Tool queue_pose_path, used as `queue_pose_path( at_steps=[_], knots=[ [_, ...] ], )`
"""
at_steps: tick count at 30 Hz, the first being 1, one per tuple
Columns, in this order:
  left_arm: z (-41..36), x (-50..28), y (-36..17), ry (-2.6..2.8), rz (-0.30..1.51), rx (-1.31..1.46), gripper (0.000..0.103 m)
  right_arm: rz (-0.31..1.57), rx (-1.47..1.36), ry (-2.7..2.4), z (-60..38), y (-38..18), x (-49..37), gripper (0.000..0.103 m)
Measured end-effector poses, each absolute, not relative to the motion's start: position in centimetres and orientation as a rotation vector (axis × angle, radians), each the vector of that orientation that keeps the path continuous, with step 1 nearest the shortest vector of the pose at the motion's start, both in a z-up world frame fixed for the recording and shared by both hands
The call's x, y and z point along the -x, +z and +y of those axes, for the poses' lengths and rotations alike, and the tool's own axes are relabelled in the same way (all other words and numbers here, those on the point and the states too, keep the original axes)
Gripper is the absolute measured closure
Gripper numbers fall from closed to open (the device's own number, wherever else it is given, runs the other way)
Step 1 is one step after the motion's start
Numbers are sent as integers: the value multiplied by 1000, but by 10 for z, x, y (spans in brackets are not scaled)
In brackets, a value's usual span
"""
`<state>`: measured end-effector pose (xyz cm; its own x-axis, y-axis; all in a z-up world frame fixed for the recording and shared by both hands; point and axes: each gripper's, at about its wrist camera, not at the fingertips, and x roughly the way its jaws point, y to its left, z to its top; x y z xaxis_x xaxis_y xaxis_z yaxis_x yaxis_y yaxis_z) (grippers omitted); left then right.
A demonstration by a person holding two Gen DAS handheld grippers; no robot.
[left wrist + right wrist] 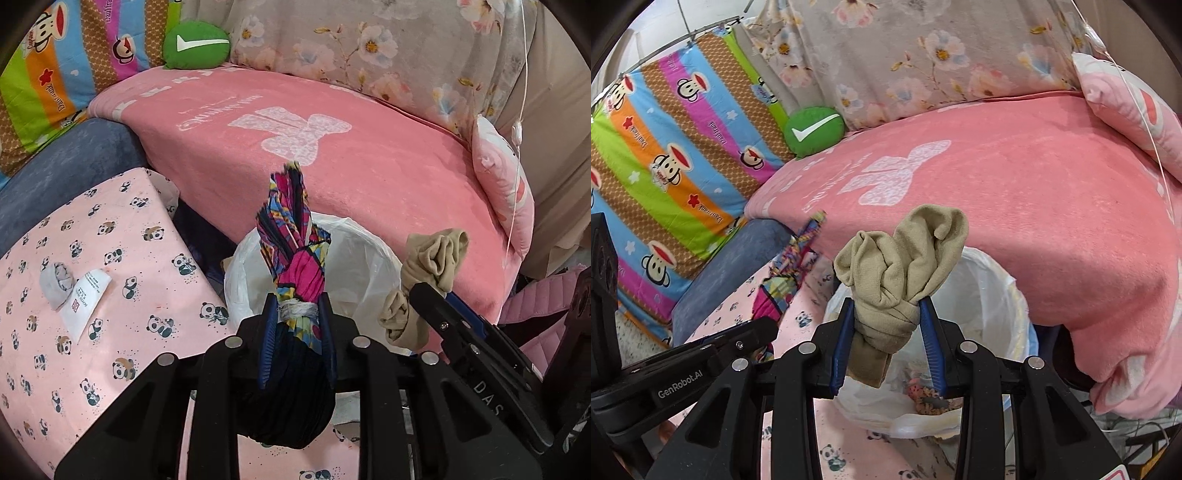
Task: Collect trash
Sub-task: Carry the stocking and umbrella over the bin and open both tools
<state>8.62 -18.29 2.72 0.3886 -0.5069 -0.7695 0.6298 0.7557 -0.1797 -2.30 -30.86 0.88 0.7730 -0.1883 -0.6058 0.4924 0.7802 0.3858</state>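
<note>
A white-lined trash bin stood below both grippers, against the pink blanket. The left gripper clenched a soft, light patterned cloth bundle at its tied waist. The right gripper pinched a limp beige knotted sock, which was probably compressible and best held at the knot.

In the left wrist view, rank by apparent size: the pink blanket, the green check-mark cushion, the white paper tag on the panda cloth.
1. Pink blanket, by far the largest.
2. Green check-mark cushion.
3. White paper tag, looking only a little smaller; it lies nearer the camera, so its true size is unsure.
</note>
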Motion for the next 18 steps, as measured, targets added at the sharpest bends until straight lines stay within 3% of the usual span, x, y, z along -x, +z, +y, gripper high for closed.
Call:
queue_pose_path(
  at_steps=[7, 18],
  knots=[
    [-184, -86, 27, -688, 893, -151, 60, 589, -576, -405, -319, 2, 22, 67],
    [-168, -97, 25, -630, 898, -128, 56, 601, -555, -380, -309, 1, 9, 64]
  ],
)
